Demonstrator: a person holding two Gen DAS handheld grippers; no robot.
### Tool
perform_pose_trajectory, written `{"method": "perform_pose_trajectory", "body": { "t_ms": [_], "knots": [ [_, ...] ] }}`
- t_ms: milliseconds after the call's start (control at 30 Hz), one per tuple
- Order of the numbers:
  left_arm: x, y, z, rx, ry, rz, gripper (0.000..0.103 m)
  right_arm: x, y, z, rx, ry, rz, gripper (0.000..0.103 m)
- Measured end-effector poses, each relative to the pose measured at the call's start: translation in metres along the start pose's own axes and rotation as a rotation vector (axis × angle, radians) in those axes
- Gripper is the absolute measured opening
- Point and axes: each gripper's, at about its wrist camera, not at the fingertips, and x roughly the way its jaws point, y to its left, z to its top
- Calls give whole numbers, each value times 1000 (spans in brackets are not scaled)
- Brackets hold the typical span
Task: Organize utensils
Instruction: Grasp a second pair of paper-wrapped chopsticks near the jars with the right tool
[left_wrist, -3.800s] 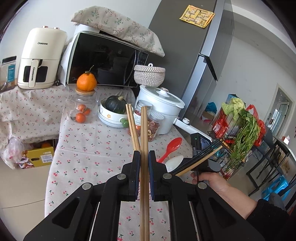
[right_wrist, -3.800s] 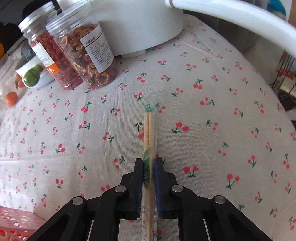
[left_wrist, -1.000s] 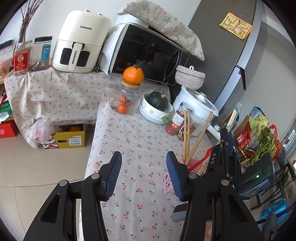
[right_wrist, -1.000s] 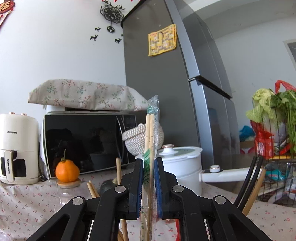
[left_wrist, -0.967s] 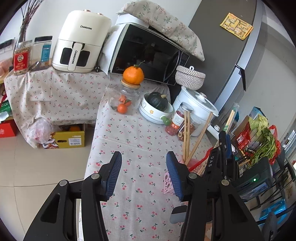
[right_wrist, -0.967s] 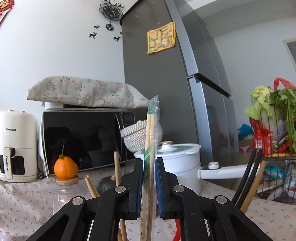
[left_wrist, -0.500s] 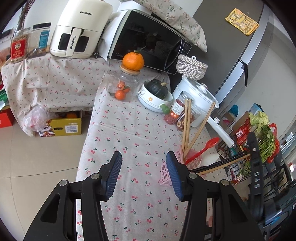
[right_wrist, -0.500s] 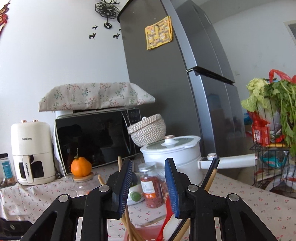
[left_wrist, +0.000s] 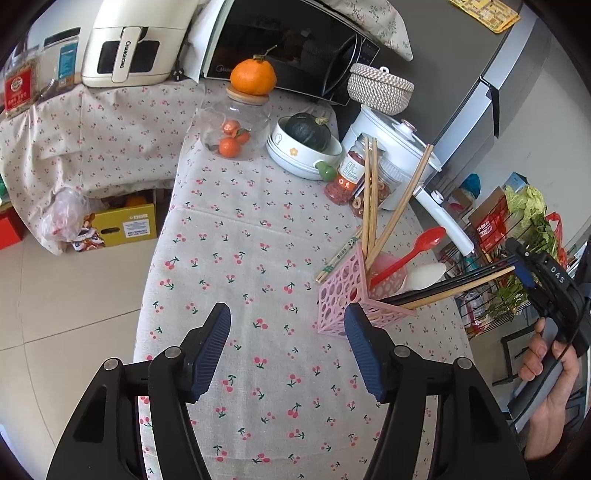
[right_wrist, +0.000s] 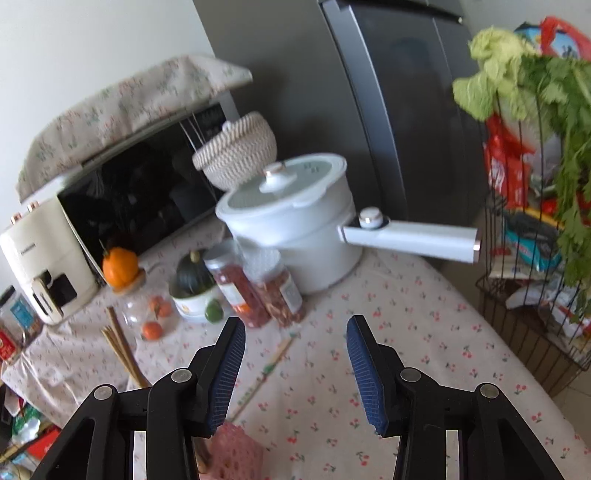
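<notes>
Jaws of the left gripper are standing wide apart and holding nothing, hovering above the cherry-print tablecloth. Just ahead of the right fingertip of this gripper, a pink perforated utensil basket is resting on the cloth. Wooden chopsticks are standing in the basket and leaning toward the far side of the table, while a red spoon, a white spoon and dark chopsticks are jutting out toward the right. One wrapped pair of chopsticks is lying flat on the cloth just beside the basket, outside it.

Jaws of the right gripper are likewise standing wide apart and empty; in the left wrist view this gripper is being held at the right edge by the person's hand, off the side of the table. From the right wrist view, the wrapped pair is lying on the cloth between the two fingers, and the basket is showing as a blurred pink shape below the left finger.

Farther back, two spice jars, a white pot, a bowl with a dark squash, a glass jar topped by an orange, a microwave and an air fryer are standing.
</notes>
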Motion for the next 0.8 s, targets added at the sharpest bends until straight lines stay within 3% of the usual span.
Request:
{"method": "perform_pose_trajectory", "body": {
  "t_ms": [133, 267, 367, 467, 633, 800],
  "knots": [
    [8, 3, -1, 0, 11, 31, 71, 74, -21, -8, -27, 210, 76, 51],
    [17, 7, 1, -12, 22, 49, 71, 135, -18, -12, -153, 301, 130, 51],
    [21, 11, 6, -16, 14, 67, 71, 179, -19, -10, -164, 354, 153, 51],
    [25, 16, 10, -28, 6, 77, 71, 215, -19, -4, -151, 352, 196, 50],
    [31, 21, 15, -36, 7, 84, 71, 266, -19, 3, -88, 333, 188, 42],
    [37, 21, 16, -28, 19, 79, 71, 286, -10, 7, -97, 271, 173, 36]
  ]
}}
